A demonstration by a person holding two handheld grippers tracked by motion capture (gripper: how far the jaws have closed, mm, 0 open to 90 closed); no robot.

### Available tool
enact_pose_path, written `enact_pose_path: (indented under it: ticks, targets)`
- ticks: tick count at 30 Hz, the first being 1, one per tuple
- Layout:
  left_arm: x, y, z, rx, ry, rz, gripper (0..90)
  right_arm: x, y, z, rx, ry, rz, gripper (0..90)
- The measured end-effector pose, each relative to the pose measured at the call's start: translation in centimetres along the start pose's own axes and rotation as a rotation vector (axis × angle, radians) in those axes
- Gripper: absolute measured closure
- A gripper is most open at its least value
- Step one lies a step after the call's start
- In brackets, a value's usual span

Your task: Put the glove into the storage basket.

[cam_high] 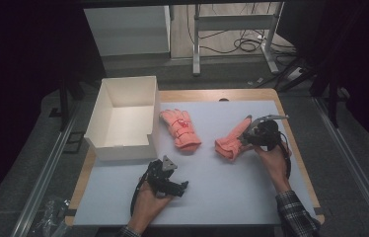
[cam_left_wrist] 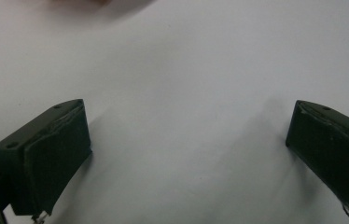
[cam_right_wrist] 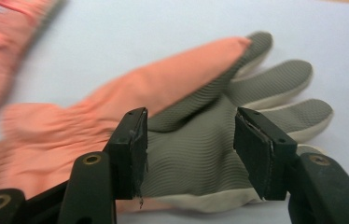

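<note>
Both gloves are lying on the counter [cam_high: 222,187], none sitting in the white box [cam_high: 123,116] yet. The right claw [cam_right_wrist: 189,149] is straddling 1 glove [cam_right_wrist: 200,144], jaws half-spread, unclamped; the left claw [cam_left_wrist: 186,154] is gaping wide, idling.

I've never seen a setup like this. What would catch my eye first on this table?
Probably the two bright orange gloves: one lies mid-table beside an open white box, the other to its right, grey palm up. The right gripper has its jaws on either side of that palm, though a firm grip cannot be told. Nearer the person, the left gripper rests, jaws wide open over bare white table.
</note>
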State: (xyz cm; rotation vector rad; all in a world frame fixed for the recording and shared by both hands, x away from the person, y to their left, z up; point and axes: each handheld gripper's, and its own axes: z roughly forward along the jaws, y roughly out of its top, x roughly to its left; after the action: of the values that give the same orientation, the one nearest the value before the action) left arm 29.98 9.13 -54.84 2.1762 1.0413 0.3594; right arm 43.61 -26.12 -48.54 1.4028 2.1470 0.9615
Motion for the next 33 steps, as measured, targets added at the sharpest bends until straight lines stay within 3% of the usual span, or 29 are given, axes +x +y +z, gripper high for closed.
enact_pose_path:
  ticks: [4,6,7,8,13,16,22,26,33]
  targets:
    - [0.0,0.0,0.0,0.002,0.0,0.003,0.0,-0.1,-0.2,1.2,0.046,-0.026,-0.003,44.6]
    - [0.0,0.0,0.0,0.002,0.0,0.003,0.0,0.2,-0.5,1.7,0.053,-0.053,-0.018,54.7]
    - [0.0,0.0,0.0,0.002,0.0,0.003,0.0,0.2,-0.5,1.7,0.053,-0.053,-0.018,54.7]
    - [0.0,0.0,0.0,0.002,0.0,0.003,0.0,0.6,-0.8,1.9,0.05,-0.085,-0.051,68.5]
    - [0.0,0.0,0.0,0.002,0.0,0.003,0.0,1.0,-0.9,1.8,0.04,-0.083,-0.068,85.5]
    - [0.0,0.0,0.0,0.001,0.0,0.001,0.0,1.0,-0.9,1.7,0.038,-0.08,-0.075,86.2]
    - [0.0,0.0,0.0,-0.001,0.0,-0.001,0.0,0.6,-0.5,0.4,0.016,-0.018,-0.075,87.0]
    - [0.0,0.0,0.0,-0.001,0.0,-0.001,0.0,0.6,-0.4,-0.1,0.01,-0.001,-0.086,87.2]
    - [0.0,0.0,0.0,0.003,0.0,0.003,0.0,0.6,-0.1,-1.9,-0.004,0.079,-0.102,87.4]
